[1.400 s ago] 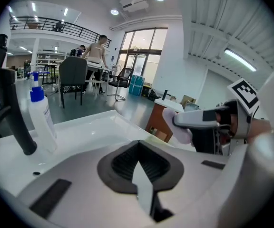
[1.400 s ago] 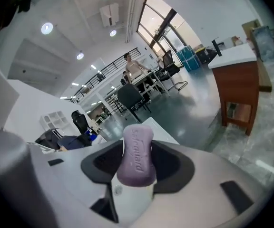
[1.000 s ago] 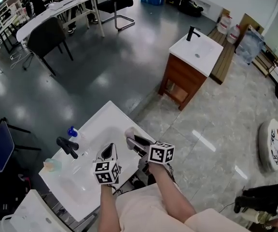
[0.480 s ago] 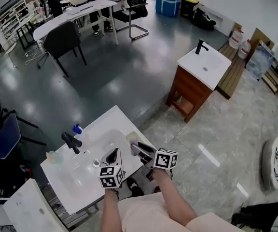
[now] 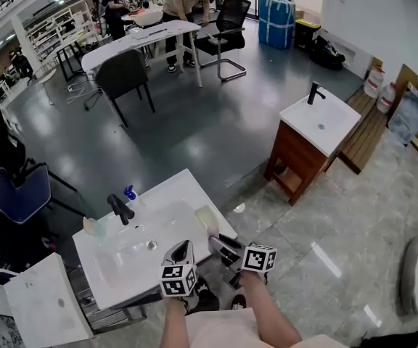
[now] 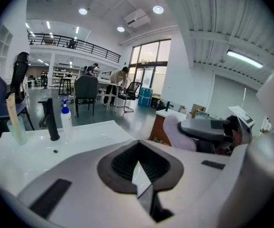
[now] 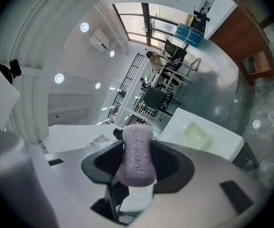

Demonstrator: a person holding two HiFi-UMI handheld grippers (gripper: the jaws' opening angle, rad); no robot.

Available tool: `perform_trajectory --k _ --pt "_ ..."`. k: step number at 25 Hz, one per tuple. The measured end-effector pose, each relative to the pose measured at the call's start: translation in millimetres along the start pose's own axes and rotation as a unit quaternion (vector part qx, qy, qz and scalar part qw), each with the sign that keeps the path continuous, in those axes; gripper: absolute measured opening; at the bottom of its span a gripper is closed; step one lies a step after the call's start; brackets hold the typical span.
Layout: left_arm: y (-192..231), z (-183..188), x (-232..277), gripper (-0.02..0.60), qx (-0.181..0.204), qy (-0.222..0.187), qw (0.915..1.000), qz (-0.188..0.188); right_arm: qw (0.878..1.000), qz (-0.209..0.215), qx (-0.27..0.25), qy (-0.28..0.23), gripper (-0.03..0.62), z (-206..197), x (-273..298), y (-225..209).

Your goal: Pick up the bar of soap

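both grippers have drawn back from over the sink [image 5: 174, 191] to its near edge. the left gripper [image 5: 179, 251], jaws together, holds nothing. the right gripper [image 5: 224, 244], at the sink's near right corner, grips the purple bar of soap [image 7: 137, 156], clear of the sink.

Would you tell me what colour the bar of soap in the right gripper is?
The bar of soap is pale lilac, clearest in the right gripper view.

Beyond the left gripper [image 5: 181, 250] spreads a glossy dark grey floor [image 5: 194, 136]; to its far right, a brown wooden white-topped vanity [image 5: 300, 154] stands at the edge of pale tiles [image 5: 332, 223].
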State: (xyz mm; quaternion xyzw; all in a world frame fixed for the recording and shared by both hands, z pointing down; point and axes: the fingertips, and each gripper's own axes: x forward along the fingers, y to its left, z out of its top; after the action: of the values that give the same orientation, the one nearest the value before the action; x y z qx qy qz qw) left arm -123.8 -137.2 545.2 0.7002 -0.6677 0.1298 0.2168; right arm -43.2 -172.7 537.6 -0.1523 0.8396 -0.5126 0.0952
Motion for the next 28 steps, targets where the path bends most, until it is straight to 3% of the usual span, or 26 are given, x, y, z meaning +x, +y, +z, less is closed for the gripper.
perform_trajectory --k 10,28 --pt "-24.5 -14.4 -20.0 0.005 0.016 -0.009 0.9998 0.008 1.0 0.022 -0.008 0.008 0.187 -11.5 -25.6 3.4" --pt "-22.7 -26.5 -38.0 0.005 -0.004 -0.019 0.9994 0.029 0.998 0.054 0.015 0.005 0.182 -12.8 -30.4 19.9"
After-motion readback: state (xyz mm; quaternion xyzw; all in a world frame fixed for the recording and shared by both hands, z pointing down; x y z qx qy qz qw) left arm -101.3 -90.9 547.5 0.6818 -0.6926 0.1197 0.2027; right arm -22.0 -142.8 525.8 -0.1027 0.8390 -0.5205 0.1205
